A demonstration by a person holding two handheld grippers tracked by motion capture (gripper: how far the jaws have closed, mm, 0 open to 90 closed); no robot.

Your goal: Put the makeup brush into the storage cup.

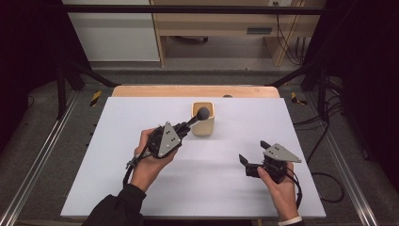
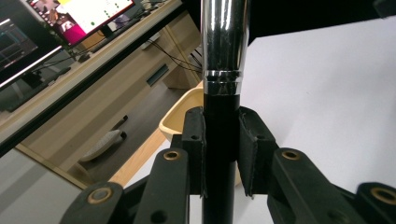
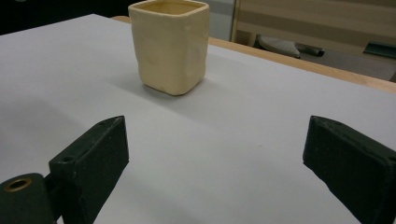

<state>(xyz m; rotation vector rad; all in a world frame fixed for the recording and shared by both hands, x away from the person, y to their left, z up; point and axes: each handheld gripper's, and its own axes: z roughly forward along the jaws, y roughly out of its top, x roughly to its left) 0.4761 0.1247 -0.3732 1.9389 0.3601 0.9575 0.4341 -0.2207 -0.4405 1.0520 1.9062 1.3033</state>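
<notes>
A cream square cup (image 1: pixel 204 127) stands upright at the middle back of the white board (image 1: pixel 117 188). My left gripper (image 1: pixel 186 126) is shut on a brush (image 1: pixel 203 113) with a black handle (image 2: pixel 218 154) and chrome ferrule (image 2: pixel 224 42). Its dark round head hovers over the cup's mouth. In the left gripper view the pads (image 2: pixel 195 140) clamp the handle from both sides, with the cup's rim (image 2: pixel 180 114) behind. My right gripper (image 1: pixel 253 151) rests low at the board's right, open, nothing between its fingers. In the right gripper view its gripper (image 3: pixel 215 154) faces the cup (image 3: pixel 170 46) from a distance.
A wooden table edge (image 1: pixel 195 91) runs behind the board. Black frame bars (image 1: pixel 188 9) and cables (image 1: pixel 329 179) surround the table. A wooden desk (image 1: pixel 226 23) stands beyond, and monitors (image 2: pixel 70 18) sit at the far left of the left gripper view.
</notes>
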